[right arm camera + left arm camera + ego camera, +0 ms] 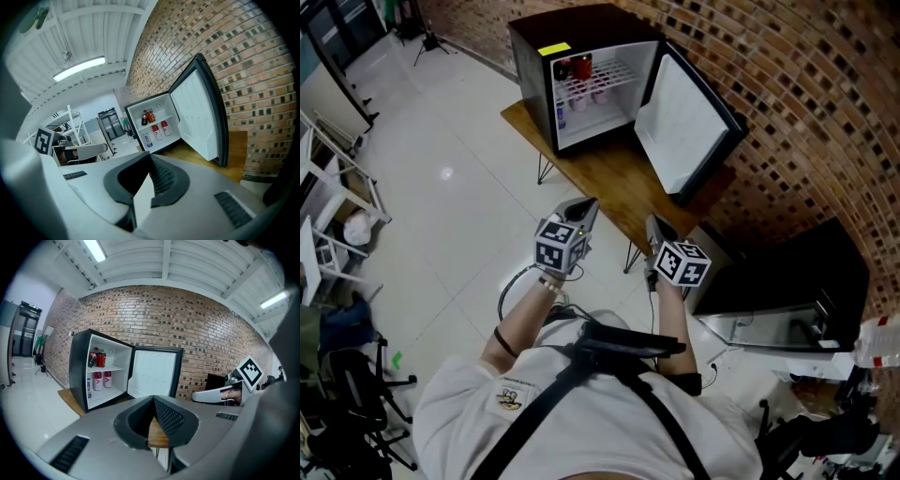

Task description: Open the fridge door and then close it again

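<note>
Against the brown brick wall [787, 84], a small black box-shaped fridge [532, 66] stands at the far end of a wooden desk [600, 183] with thin metal legs. Its fridge door [686, 117], black on the outside and lined with plain white moulded plastic, hangs wide open from the right side, its lower edge over the desk top. The cabinet is white inside, with a white wire shelf [614, 73] across it. On that shelf sit a dark can and a red can [581, 66]. Below stand two white containers with red tops [102, 379], each marked with a red V shape, and a blue-and-white can [89, 386] by the left wall. Any other print on them is too small to read. A yellow label [554, 49] sits on the top front edge of the fridge, its writing illegible.

Both claws are held out in front of the person, well apart from the fridge and pointing towards it. The left claw [584, 208] has its jaws pressed together with nothing between them. The right claw [653, 225] is likewise closed and empty. Each carries a cube with black-and-white square markers [559, 244].
</note>
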A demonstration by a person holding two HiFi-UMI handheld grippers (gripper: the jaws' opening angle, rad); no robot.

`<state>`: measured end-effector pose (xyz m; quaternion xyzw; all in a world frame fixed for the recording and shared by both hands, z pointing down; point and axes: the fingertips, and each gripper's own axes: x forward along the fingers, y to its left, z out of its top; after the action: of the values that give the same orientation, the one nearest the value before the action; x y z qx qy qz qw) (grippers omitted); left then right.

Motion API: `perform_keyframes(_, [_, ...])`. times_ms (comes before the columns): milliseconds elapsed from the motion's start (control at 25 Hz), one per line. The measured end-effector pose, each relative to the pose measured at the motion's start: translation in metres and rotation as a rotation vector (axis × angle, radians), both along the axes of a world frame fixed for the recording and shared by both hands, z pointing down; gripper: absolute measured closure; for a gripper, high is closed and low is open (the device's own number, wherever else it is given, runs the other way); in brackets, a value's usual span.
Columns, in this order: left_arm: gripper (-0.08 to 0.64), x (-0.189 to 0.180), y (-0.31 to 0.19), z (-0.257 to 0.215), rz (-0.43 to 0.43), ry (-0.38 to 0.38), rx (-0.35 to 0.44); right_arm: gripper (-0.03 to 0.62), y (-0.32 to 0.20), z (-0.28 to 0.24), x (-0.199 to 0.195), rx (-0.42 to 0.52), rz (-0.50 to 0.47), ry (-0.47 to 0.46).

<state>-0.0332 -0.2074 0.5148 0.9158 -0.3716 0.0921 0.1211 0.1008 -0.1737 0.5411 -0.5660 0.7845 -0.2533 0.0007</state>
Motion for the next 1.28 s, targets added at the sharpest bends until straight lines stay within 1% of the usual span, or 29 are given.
perform_keyframes(200, [0.56,0.002,0.003,0.003,0.007,-0.002,-0.007,0.589,0.001,0.001,0.0,-0.002,-0.001,0.004])
perform_keyframes(400, [0.56,0.003,0.003,0.003,0.01,-0.012,0.008,0.589,0.002,0.0,0.001,0.001,-0.001,0.004])
perform_keyframes(560, [0.56,0.005,0.004,0.004,0.011,-0.018,0.006,0.589,0.002,-0.003,0.007,0.018,0.004,-0.008])
perform_keyframes(680, [0.56,0.008,0.004,0.003,0.013,-0.009,0.0,0.589,0.0,-0.007,0.015,0.035,0.009,-0.015])
perform_keyframes(800, [0.56,0.011,0.004,0.002,0.015,0.002,-0.013,0.589,-0.004,-0.015,0.028,0.073,0.006,-0.025])
perform_keyframes(920, [0.56,0.014,0.002,0.001,0.014,0.001,-0.018,0.589,-0.015,-0.029,0.068,0.13,0.043,-0.027])
perform_keyframes(960, [0.56,0.014,0.001,0.002,0.013,0.002,-0.021,0.559,-0.02,-0.036,0.087,0.149,0.066,-0.019])
perform_keyframes(1080, [0.56,0.013,0.0,0.004,0.004,0.003,-0.031,0.536,-0.035,-0.069,0.144,0.219,0.134,0.036])
perform_keyframes(1120, [0.56,0.013,0.0,0.005,-0.001,0.004,-0.033,0.469,-0.041,-0.084,0.16,0.243,0.147,0.054])
perform_keyframes(1200, [0.56,0.012,0.0,0.007,-0.012,0.008,-0.038,0.361,-0.055,-0.114,0.185,0.286,0.156,0.094])
perform_keyframes(1240, [0.56,0.012,0.0,0.007,-0.018,0.012,-0.039,0.313,-0.063,-0.128,0.195,0.304,0.155,0.116])
perform_keyframes(1280, [0.56,0.013,0.0,0.008,-0.024,0.016,-0.041,0.281,-0.073,-0.141,0.202,0.318,0.152,0.141])
